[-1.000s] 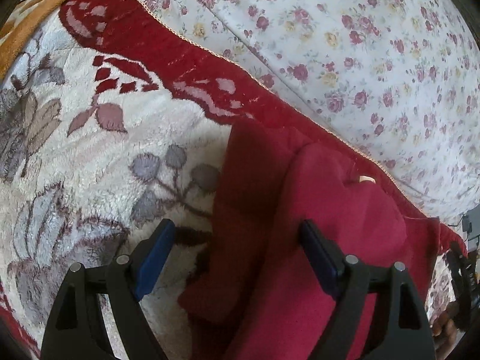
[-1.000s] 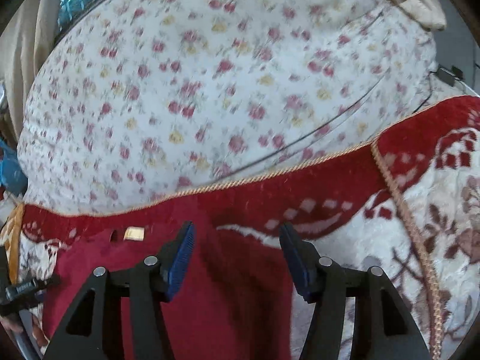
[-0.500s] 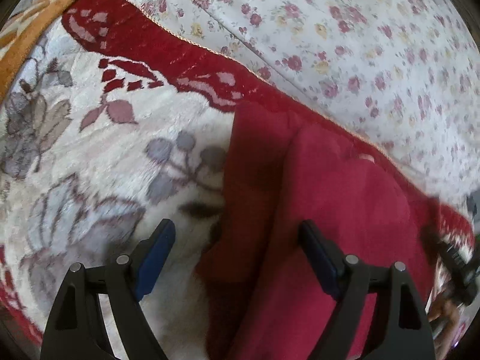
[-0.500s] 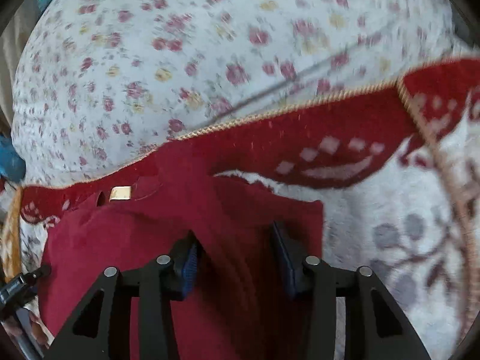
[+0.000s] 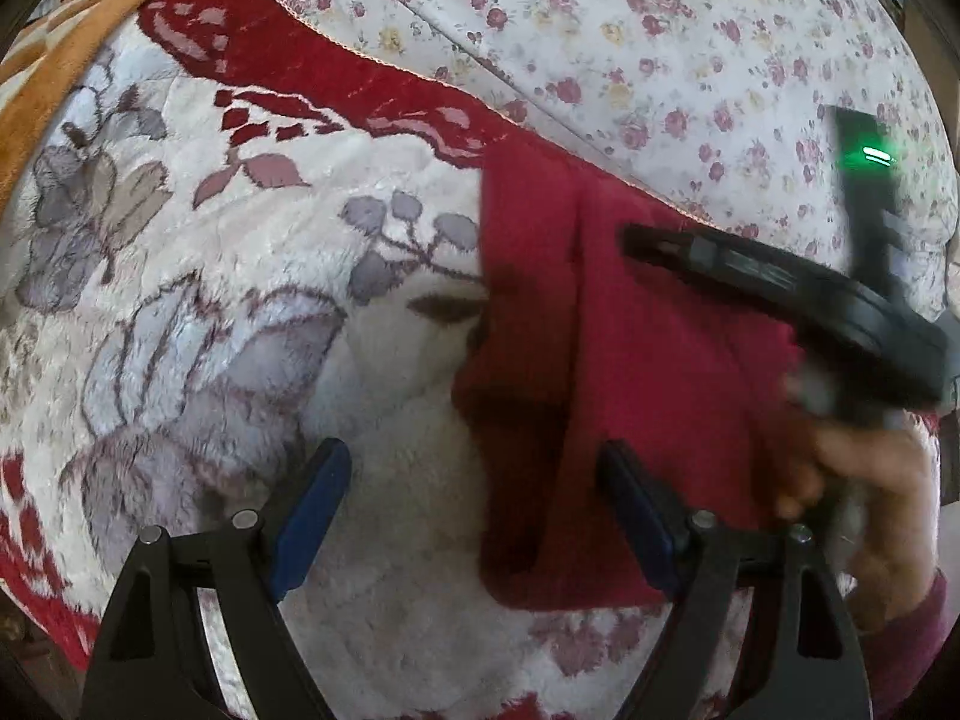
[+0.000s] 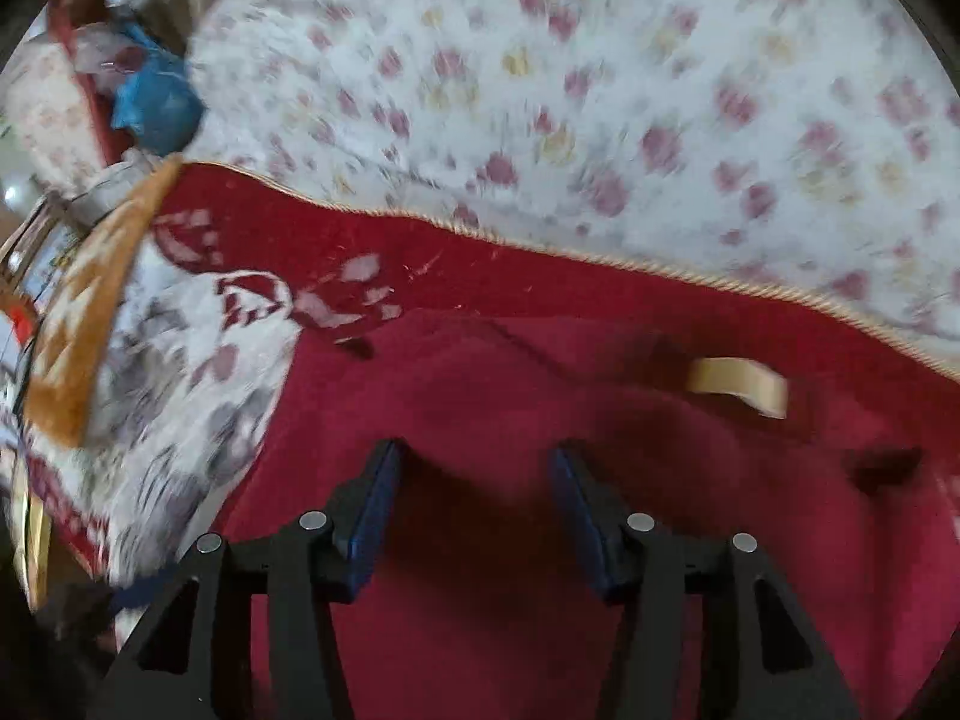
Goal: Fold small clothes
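A dark red garment [image 5: 630, 360] lies partly folded on a plush flowered blanket [image 5: 240, 330], with a lengthwise crease near its left side. My left gripper [image 5: 471, 462] hovers open over the garment's left edge, its pads apart from the cloth. In the right wrist view the garment [image 6: 510, 396] fills the lower frame, and a beige neck label [image 6: 738, 387] shows near its top. My right gripper [image 6: 475, 462] hangs just above the cloth with its jaws opening and nothing pinched. From the left wrist it appears as the blurred right gripper [image 5: 636, 240], held by a hand [image 5: 864, 480].
Behind the blanket's red border spreads a white sheet with small roses [image 5: 660, 30], also seen as the rose sheet [image 6: 600, 90]. An orange patterned cloth [image 5: 54, 78] lies at the far left. A blue object [image 6: 156, 102] and clutter sit beyond the bed's left end.
My right gripper has swept fast to the left across the garment and down, coming into the left wrist view. Its jaws narrowed, then widened. My left gripper shifted a little.
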`<state>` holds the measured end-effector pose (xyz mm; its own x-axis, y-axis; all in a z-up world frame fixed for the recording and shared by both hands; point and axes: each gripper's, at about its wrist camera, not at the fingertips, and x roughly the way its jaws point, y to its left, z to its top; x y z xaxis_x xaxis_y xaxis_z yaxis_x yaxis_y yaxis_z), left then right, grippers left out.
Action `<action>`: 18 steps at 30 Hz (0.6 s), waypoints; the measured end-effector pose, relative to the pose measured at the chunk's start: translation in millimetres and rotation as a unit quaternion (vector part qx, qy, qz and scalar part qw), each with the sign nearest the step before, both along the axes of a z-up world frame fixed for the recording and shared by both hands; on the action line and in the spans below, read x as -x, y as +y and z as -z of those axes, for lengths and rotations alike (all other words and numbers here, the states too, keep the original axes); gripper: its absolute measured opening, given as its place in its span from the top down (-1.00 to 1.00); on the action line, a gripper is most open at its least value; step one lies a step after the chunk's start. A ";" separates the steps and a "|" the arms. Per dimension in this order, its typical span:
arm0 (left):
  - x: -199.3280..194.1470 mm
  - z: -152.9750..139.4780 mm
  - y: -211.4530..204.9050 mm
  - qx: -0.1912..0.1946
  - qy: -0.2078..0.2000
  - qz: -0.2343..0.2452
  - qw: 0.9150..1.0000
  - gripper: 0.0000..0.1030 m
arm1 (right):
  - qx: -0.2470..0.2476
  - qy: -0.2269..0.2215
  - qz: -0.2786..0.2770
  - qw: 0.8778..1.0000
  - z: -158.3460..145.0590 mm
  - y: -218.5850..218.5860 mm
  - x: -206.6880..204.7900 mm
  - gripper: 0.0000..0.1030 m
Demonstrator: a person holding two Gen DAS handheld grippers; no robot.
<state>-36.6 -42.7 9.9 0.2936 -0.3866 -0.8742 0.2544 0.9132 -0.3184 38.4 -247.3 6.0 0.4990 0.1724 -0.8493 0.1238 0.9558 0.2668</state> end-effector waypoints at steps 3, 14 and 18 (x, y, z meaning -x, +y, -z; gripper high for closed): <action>-8.8 3.3 1.1 0.011 0.014 -0.007 1.000 -0.65 | -0.016 -0.005 0.028 0.999 -12.1 -1.0 -6.7 -0.21; -9.9 0.0 3.8 0.023 0.020 -0.008 1.000 -0.66 | 0.037 0.017 -0.046 0.998 -8.6 50.7 -17.9 0.16; -8.4 -5.6 11.1 0.046 0.015 -0.018 0.999 -0.66 | 0.007 -0.019 -0.066 0.998 -35.5 53.2 -3.8 0.79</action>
